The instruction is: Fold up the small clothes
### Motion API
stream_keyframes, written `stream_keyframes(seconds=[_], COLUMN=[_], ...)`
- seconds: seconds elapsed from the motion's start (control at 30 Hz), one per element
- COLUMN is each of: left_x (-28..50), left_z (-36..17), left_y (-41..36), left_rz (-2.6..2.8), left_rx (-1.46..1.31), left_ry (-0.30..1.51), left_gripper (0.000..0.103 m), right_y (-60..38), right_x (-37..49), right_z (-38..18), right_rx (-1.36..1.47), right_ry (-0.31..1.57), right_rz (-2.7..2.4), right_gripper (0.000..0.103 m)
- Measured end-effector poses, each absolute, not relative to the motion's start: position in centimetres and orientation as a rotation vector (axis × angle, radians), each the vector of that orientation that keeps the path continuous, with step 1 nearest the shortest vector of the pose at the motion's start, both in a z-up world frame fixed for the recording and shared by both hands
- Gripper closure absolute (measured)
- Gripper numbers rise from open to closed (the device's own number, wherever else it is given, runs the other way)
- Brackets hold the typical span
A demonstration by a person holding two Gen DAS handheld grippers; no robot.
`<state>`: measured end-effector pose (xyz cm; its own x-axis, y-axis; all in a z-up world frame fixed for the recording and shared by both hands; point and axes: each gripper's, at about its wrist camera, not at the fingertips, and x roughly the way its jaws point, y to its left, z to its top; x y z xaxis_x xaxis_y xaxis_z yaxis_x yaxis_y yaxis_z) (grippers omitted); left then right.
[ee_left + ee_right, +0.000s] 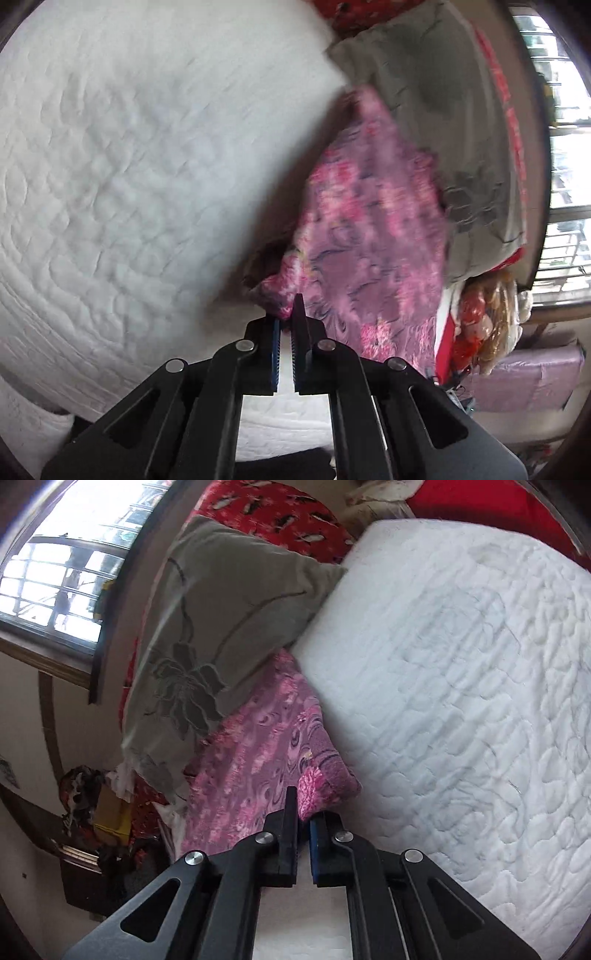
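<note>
Left gripper [287, 317]: black linkage nearest the lens, fingers drawn narrow and pinching a corner of the pink floral garment [373, 229], which is trailing away toward one o'clock in my left wrist view. Only a small nub of cloth is sitting between the blue pads [276, 334].

Right gripper [303, 814]: fingers likewise narrow, biting another fuzzy corner of the same pink floral garment [258, 753]; the cloth is running off toward eleven o'clock.

White quilted mattress [461, 672]: filling the view from twelve to four o'clock on the right camera, and from eight to twelve on the left. I am holding the garment at its edge, partly against the grey flower-print pillow [221, 627].

Hazards, as I judge them:
- Both grips are looking shallow, at the very tips. If I am pulling the corners apart too sharply, the plush fabric could be slipping out of one side, and the spread would collapse.
- Blur on the left view suggests I am moving fast; a swing could be dragging the cloth over the grey flower-print pillow [436, 96] and snagging it.
- Whether each pinch is catching one layer or two, I cannot tell; a doubled layer would be skewing the fold.
- Red patterned bedding [273, 513] at twelve o'clock is lying close, crowding the laying-out space.
</note>
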<state>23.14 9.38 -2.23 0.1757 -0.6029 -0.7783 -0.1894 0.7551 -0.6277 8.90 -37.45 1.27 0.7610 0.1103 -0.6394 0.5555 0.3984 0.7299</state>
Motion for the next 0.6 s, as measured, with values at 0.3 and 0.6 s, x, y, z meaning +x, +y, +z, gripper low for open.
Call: stream_keyframes(seconds=[0.3, 0.6], left_x=[22.2, 29.1], left_z=[3.5, 6.5], left_y=[9.7, -0.2], left_rz=[-0.537, -0.511], left_rx=[-0.522, -0.129], left_ry=[1.257, 1.106], left_gripper=[0.099, 0.062], right_y=[-38.7, -37.3], right_x=[7.3, 17.4], right_z=[1.8, 6.5], right_rx=[1.126, 0.836], right_ry=[0.715, 0.709], right_rz=[-0.432, -0.315], right_gripper=[0.088, 0.072])
